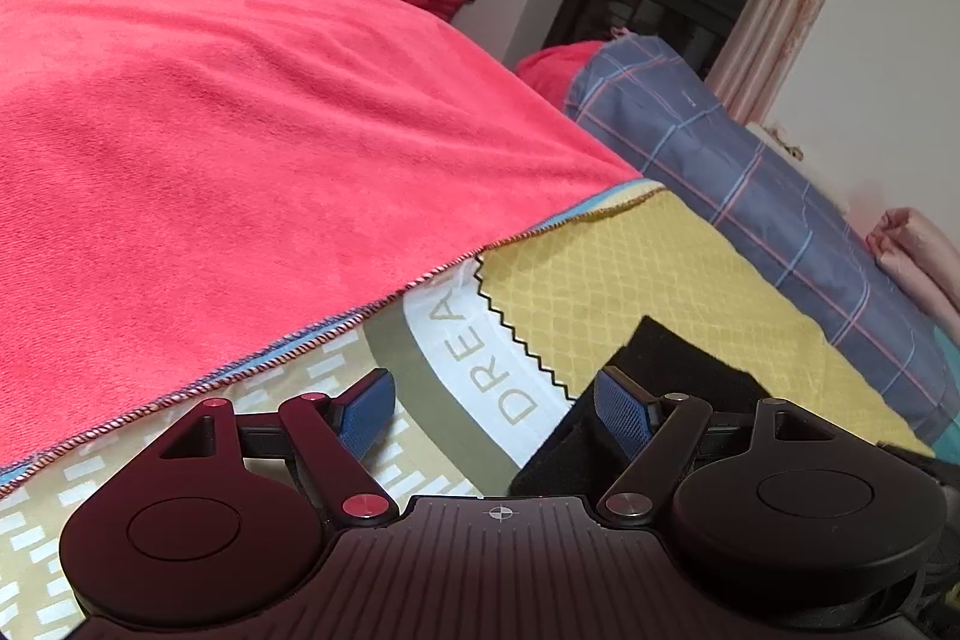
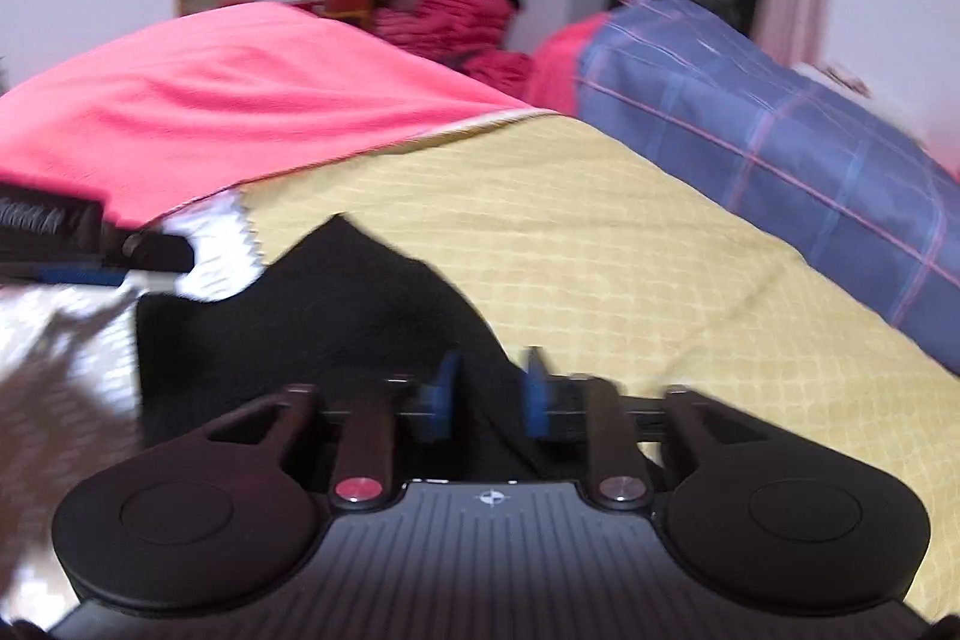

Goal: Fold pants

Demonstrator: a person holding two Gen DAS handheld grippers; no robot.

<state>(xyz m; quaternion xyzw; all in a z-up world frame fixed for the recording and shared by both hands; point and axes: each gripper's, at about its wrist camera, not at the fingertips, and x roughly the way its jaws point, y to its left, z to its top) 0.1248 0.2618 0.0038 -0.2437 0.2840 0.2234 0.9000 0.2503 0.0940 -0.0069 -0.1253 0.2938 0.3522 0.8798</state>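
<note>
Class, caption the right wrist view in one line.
Right gripper half open over black pants on the yellow bedspread.

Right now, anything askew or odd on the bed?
The black pants lie bunched on the yellow cover with one corner peaked up, not flat. The pink blanket lies slantwise across the bedding. No damage or spill shows. The right wrist view is motion-blurred, so fine detail is unclear.

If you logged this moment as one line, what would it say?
task: fold pants | left gripper: open, beside black pants | right gripper: open, over pants | surface: yellow bedspread
</note>
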